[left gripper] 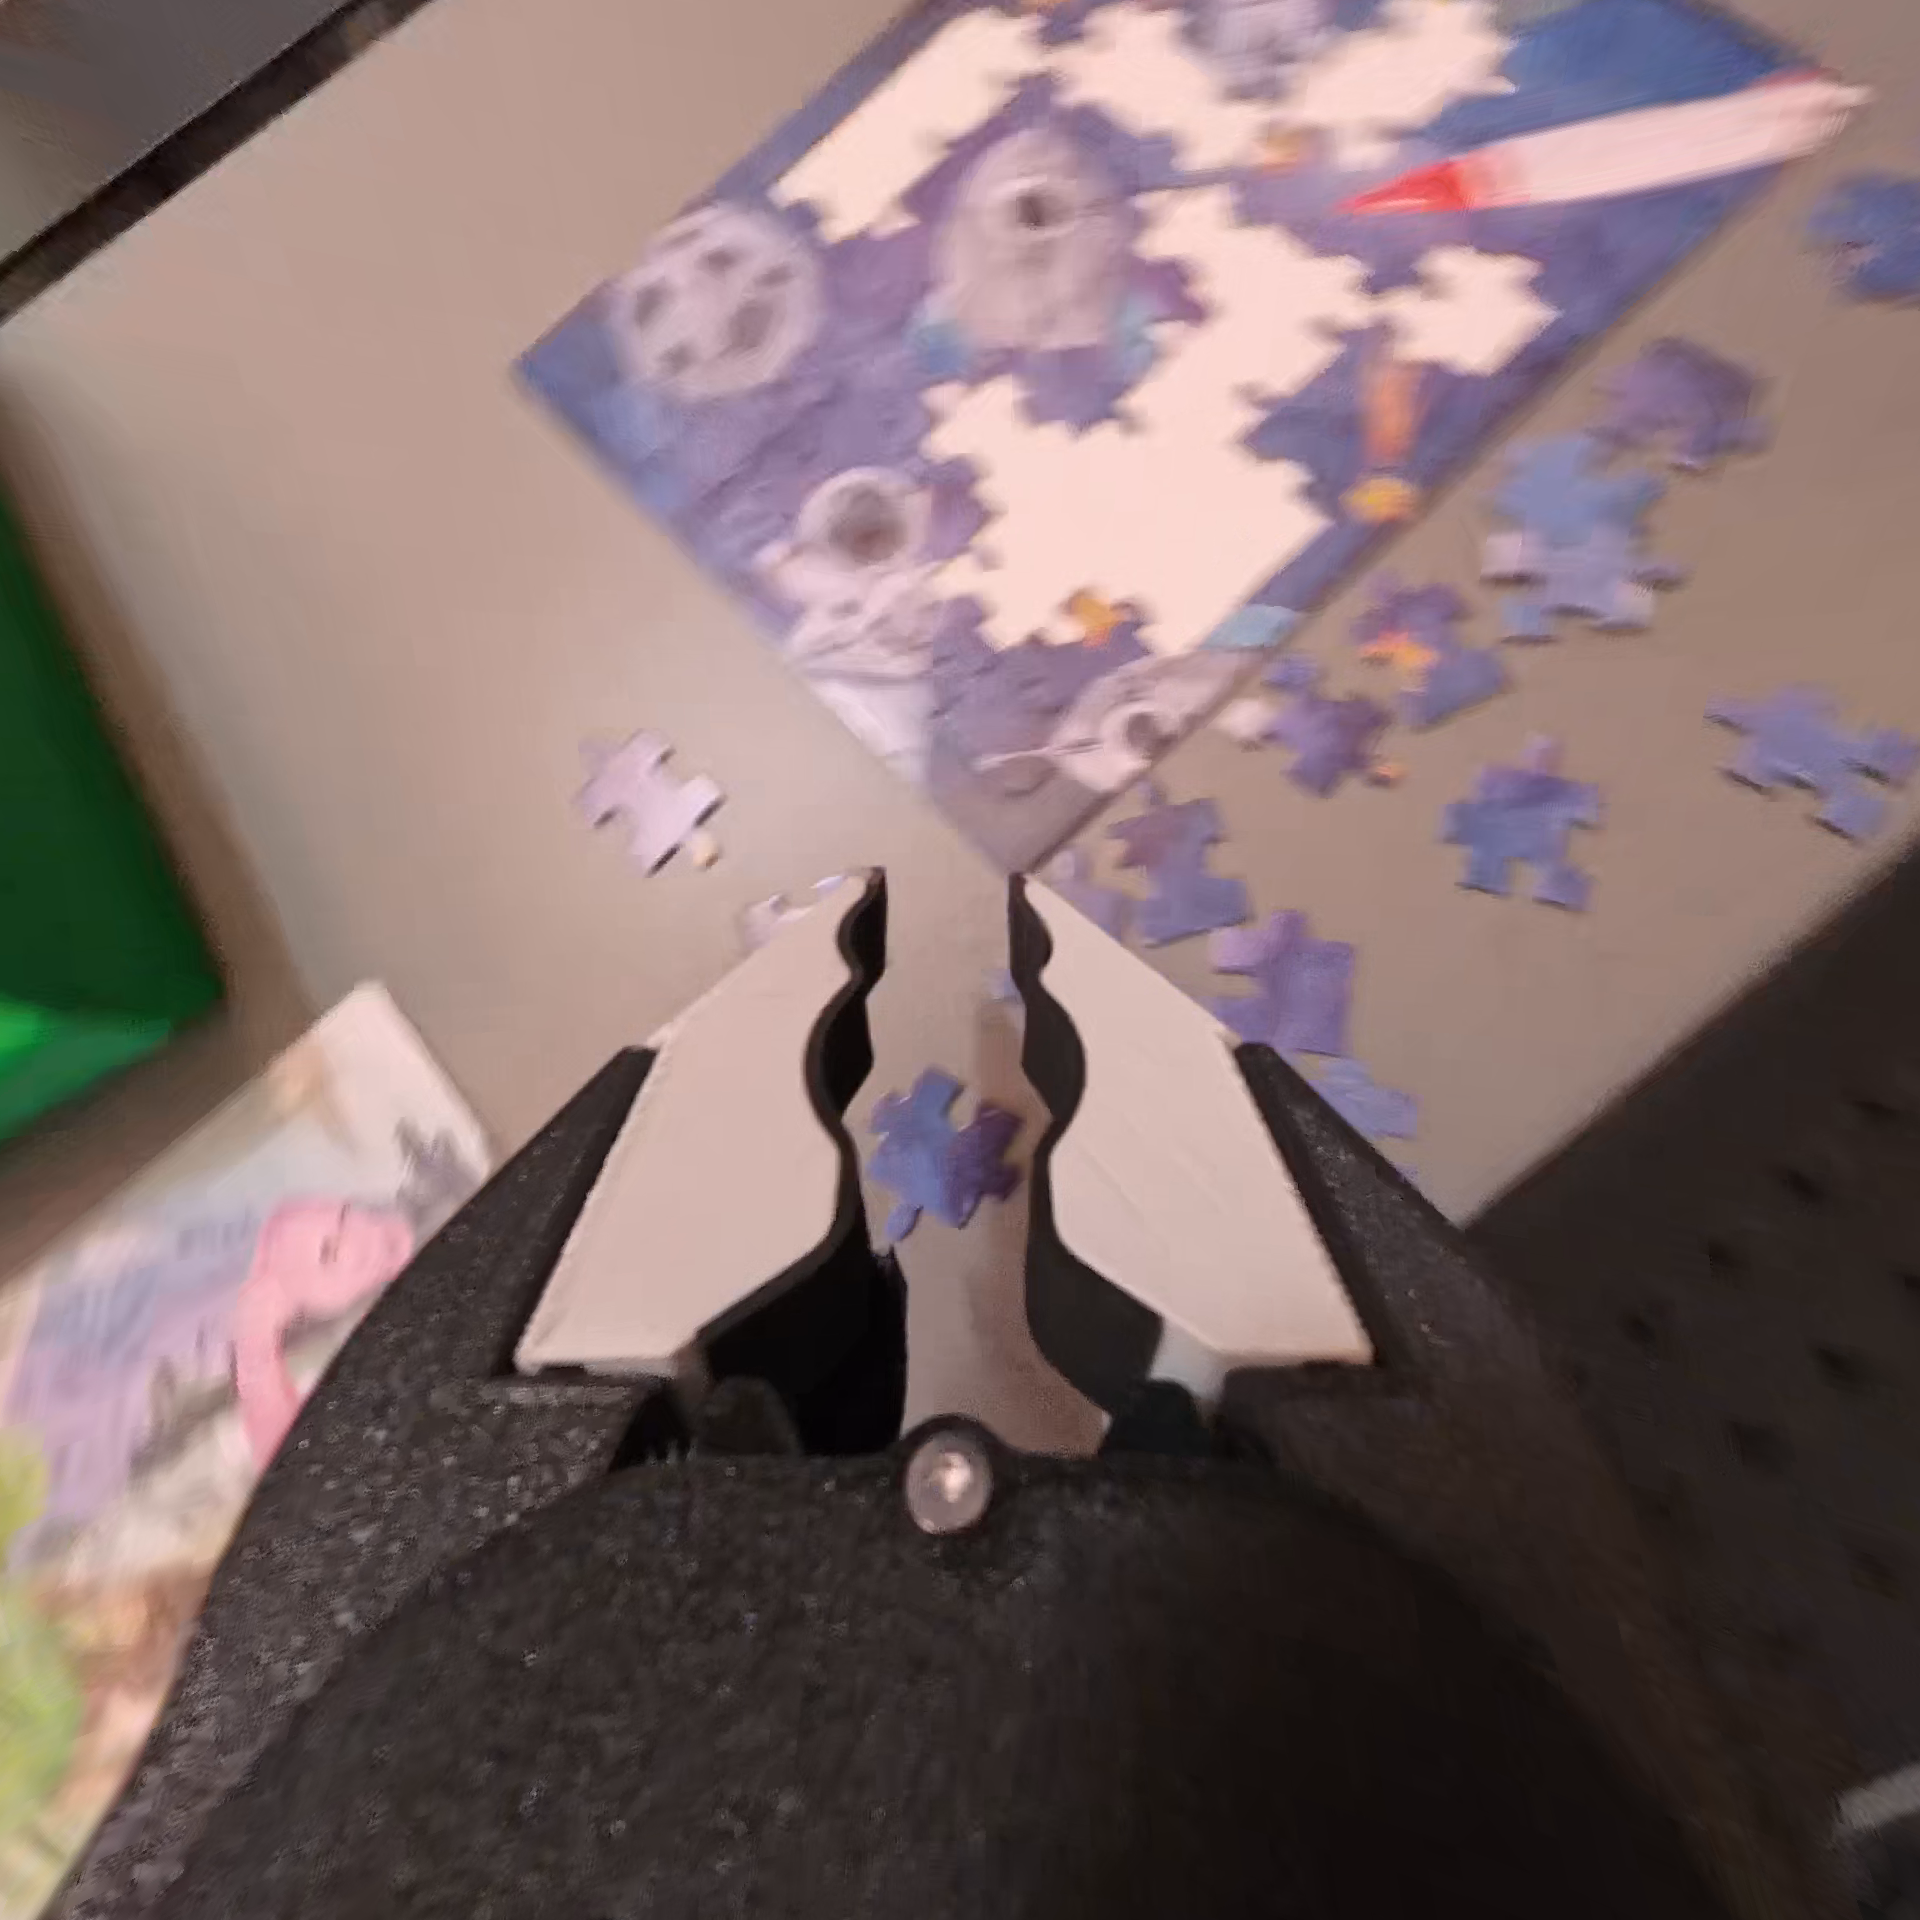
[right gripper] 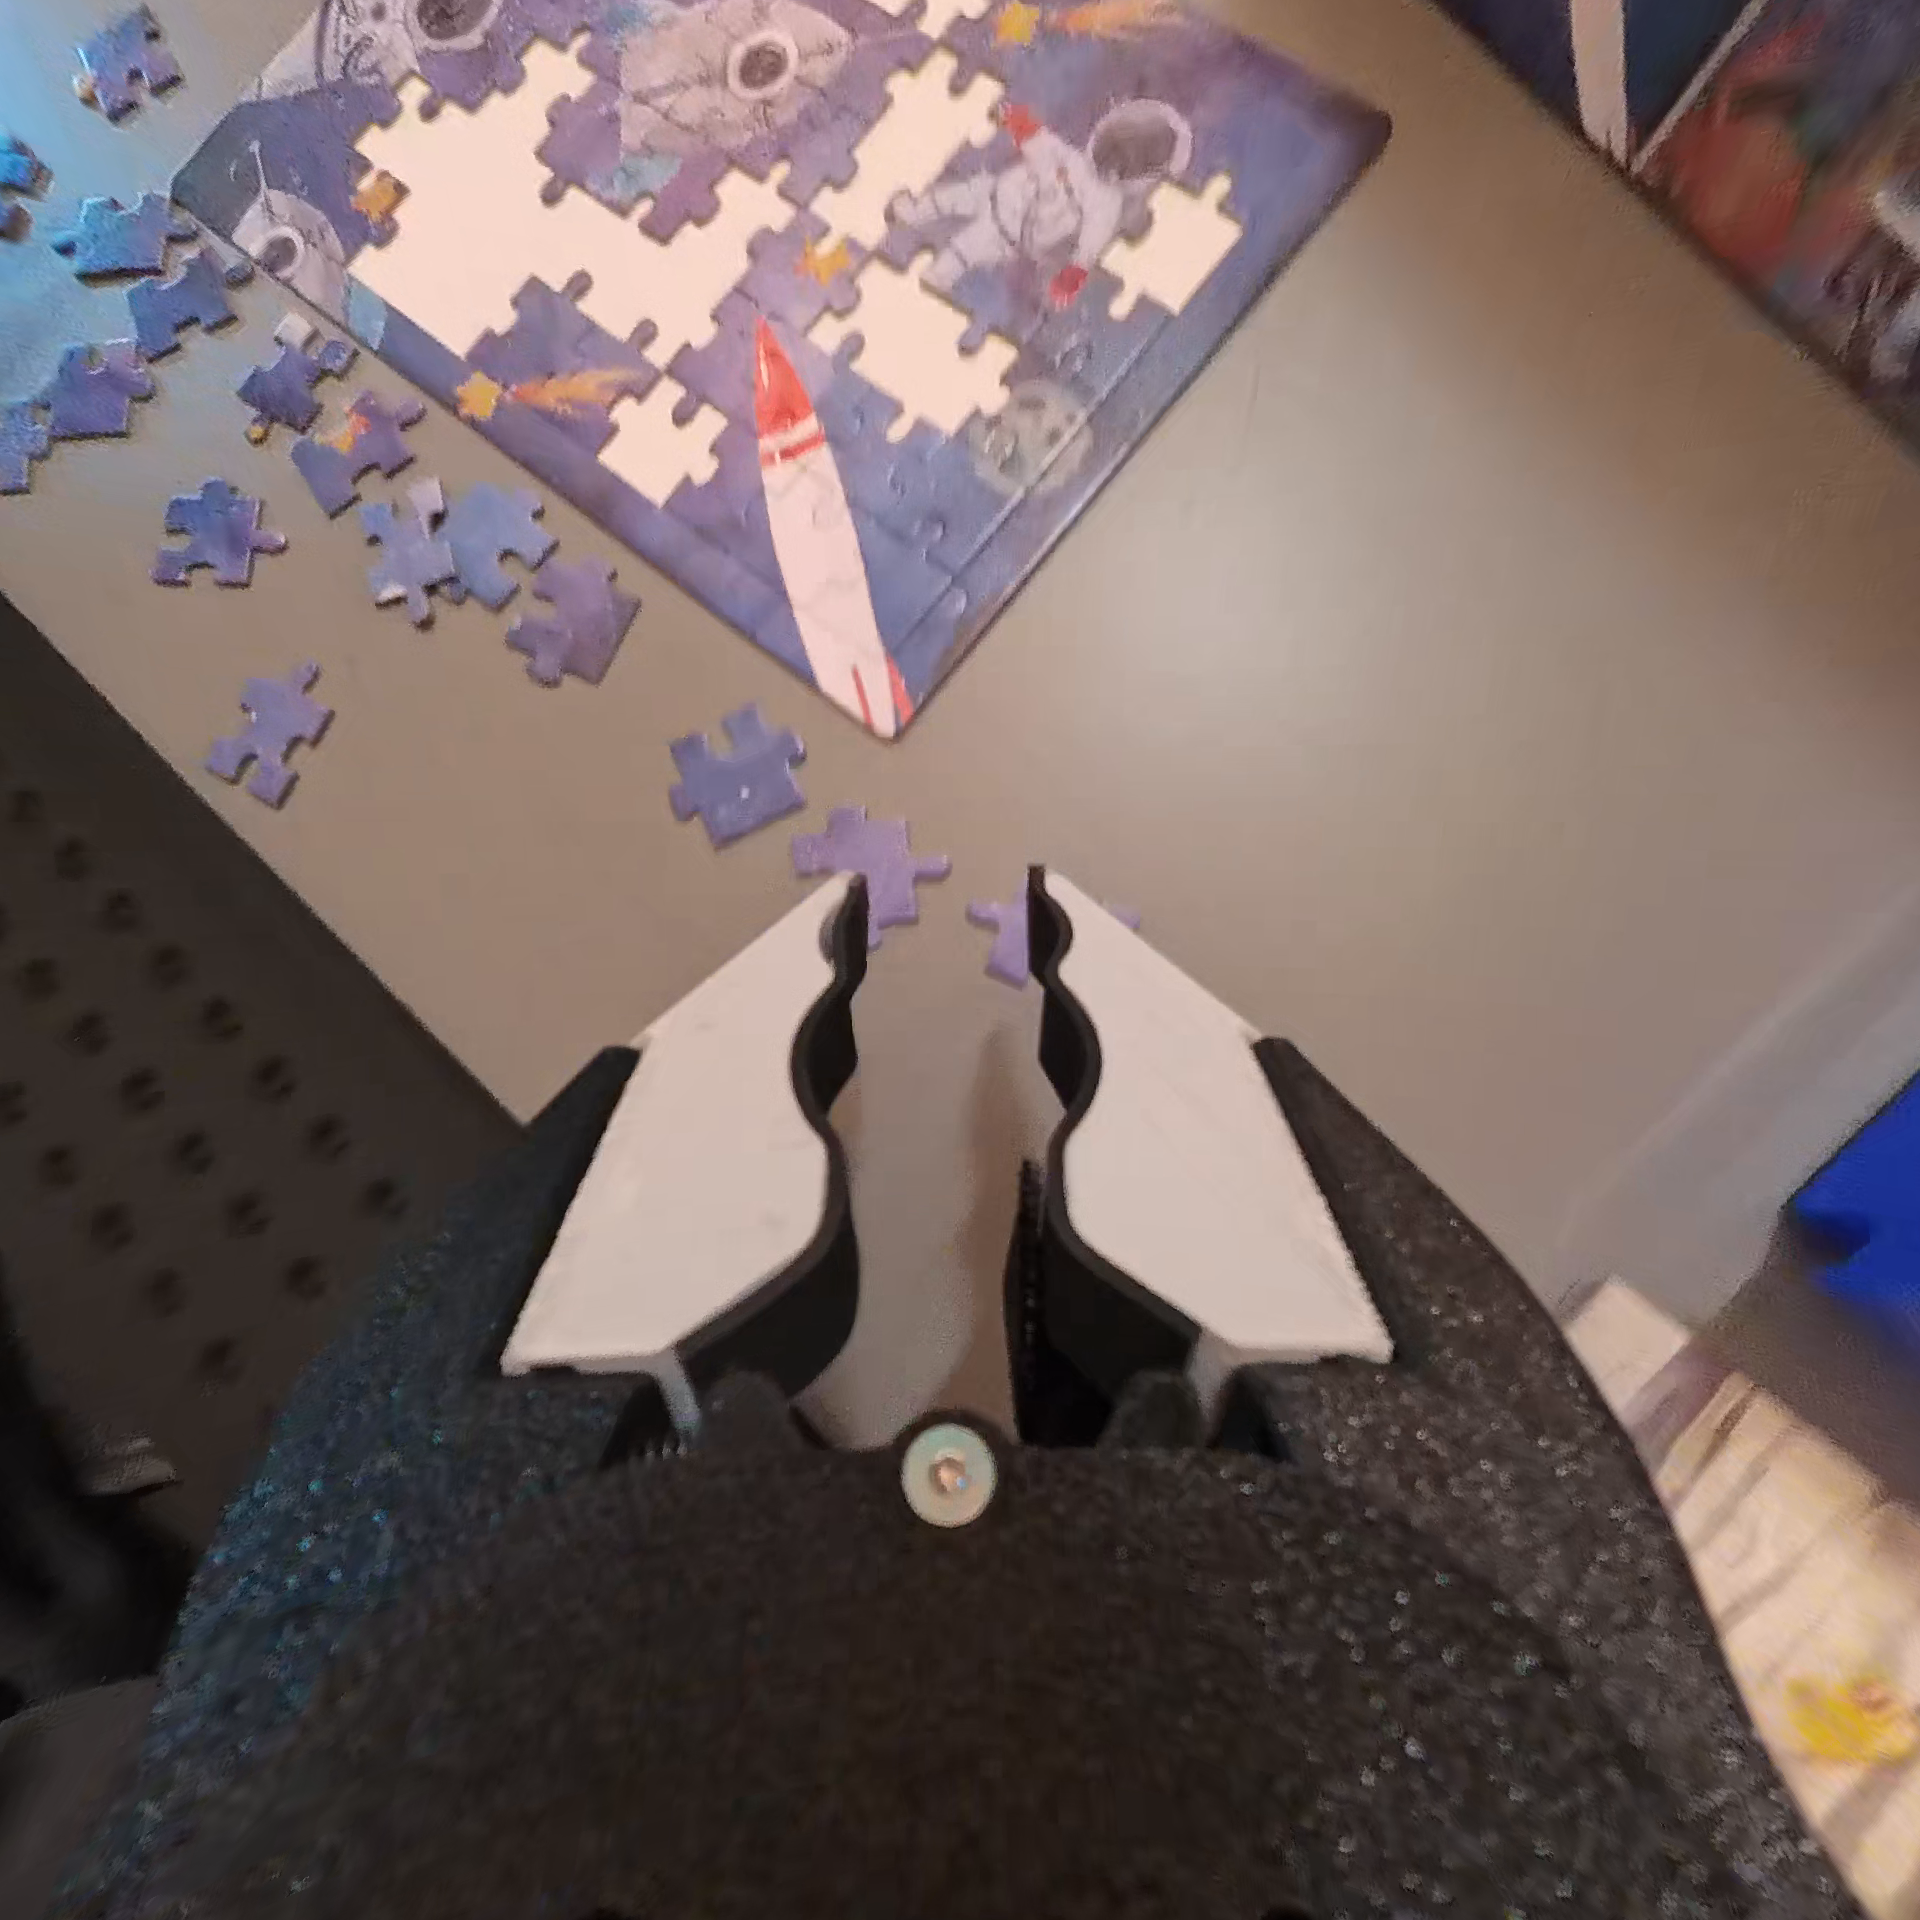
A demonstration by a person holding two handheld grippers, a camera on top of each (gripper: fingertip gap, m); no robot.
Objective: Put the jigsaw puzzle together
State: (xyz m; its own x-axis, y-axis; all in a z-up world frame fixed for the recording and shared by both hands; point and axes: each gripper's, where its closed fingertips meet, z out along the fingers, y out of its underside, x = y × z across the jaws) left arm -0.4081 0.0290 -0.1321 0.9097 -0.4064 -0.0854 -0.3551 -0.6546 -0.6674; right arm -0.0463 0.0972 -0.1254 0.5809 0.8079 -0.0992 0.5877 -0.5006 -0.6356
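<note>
The space jigsaw board (right gripper: 1049,540) lies on the tan table (right gripper: 1351,727), many slots bare; loose pieces (right gripper: 738,774) scattered beside. Left gripper (left gripper: 948,883) and right gripper (right gripper: 945,878) both gape, seemingly empty.

Half-filled space puzzle board (right gripper: 966,499); loose blue pieces (right gripper: 218,540) beside it.

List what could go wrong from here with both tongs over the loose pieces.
1. The loose pieces overlap in a cluster beside the puzzle board; a grab there may lift or scatter several.
2. The right tongs are open over two pieces close together; closing could catch both.
3. The piece under the left tongs lies flat, so the tips may just push it.
</note>
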